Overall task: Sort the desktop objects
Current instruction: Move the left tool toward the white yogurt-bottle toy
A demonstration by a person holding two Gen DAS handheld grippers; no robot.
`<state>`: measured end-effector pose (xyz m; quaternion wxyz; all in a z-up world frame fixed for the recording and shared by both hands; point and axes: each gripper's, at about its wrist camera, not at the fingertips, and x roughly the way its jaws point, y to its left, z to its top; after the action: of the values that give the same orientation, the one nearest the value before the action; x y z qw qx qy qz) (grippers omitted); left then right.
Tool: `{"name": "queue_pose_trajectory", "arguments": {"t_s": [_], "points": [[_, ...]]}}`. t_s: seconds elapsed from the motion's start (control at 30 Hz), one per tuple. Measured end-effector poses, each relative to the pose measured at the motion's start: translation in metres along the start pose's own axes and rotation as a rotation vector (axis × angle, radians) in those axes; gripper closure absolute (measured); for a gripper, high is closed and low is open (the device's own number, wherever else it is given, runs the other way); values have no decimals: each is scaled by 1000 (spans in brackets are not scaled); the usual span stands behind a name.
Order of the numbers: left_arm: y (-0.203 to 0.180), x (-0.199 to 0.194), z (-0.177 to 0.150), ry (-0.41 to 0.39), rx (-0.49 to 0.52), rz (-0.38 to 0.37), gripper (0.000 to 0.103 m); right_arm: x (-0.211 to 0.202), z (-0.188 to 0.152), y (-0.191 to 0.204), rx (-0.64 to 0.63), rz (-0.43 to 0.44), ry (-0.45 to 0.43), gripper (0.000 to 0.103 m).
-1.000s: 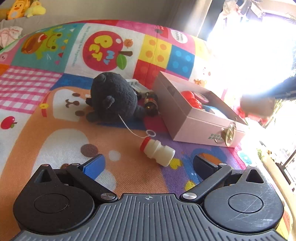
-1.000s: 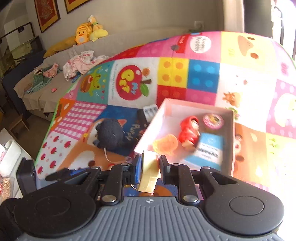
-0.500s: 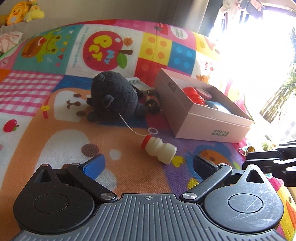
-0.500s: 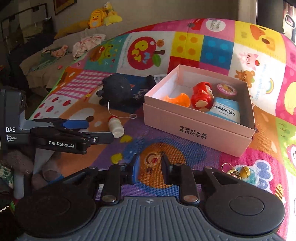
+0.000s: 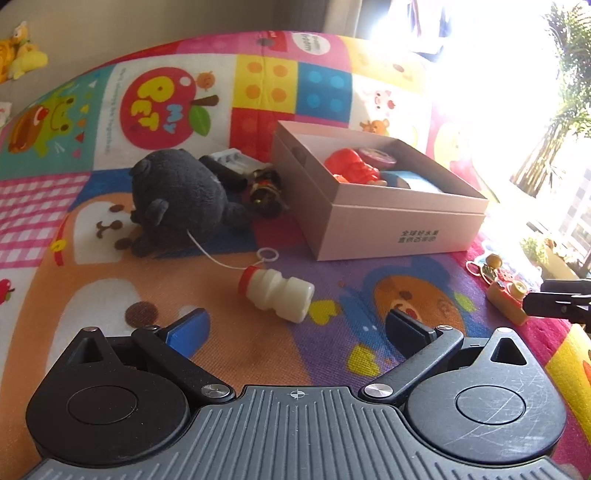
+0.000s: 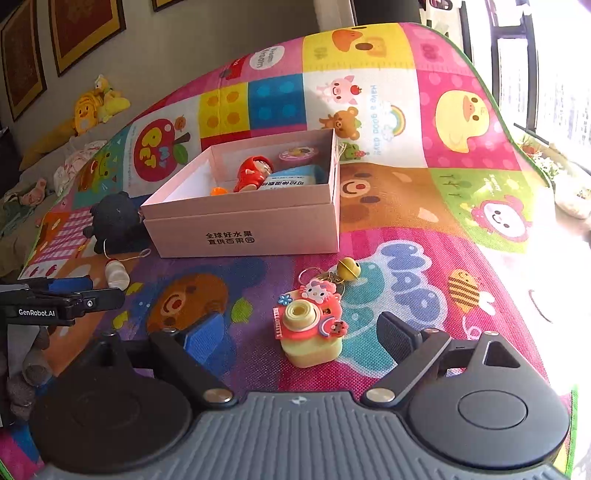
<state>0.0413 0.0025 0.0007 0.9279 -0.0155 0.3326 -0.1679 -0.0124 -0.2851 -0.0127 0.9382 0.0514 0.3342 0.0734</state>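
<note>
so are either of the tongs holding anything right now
No. The left tongs are open and empty behind the bottle; the right tongs are opening around the toy camera, not gripping it.

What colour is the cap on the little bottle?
Red; the bottle shows best in the left wrist view.

Home living room: play mat (image 6: 461, 177), sofa (image 6: 48, 147), framed pictures (image 6: 85, 29).

The pink box (image 6: 243, 225) carries two lines of Chinese print on its near side: 全球好水果 over 直供百果园. The play mat (image 6: 406, 206) reads "MY PET" on its red apple at the far left, "Have a good day!" beside the rainbow, and "NAP" in big blue letters near the toy camera keychain (image 6: 308, 328), whose edge says "HELLO KITTY". The left gripper (image 6: 62, 302) is marked "GenRobot.AI".
</note>
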Motion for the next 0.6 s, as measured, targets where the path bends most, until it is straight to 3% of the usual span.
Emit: {"name": "queue_pose_trajectory", "arguments": {"t_s": [0.2, 0.6], "points": [[-12, 14, 9, 8, 75, -7, 0, 4, -5, 3, -8, 6, -16, 0], [-36, 12, 2, 18, 225, -229, 0, 10, -5, 2, 2, 6, 20, 0]]}}
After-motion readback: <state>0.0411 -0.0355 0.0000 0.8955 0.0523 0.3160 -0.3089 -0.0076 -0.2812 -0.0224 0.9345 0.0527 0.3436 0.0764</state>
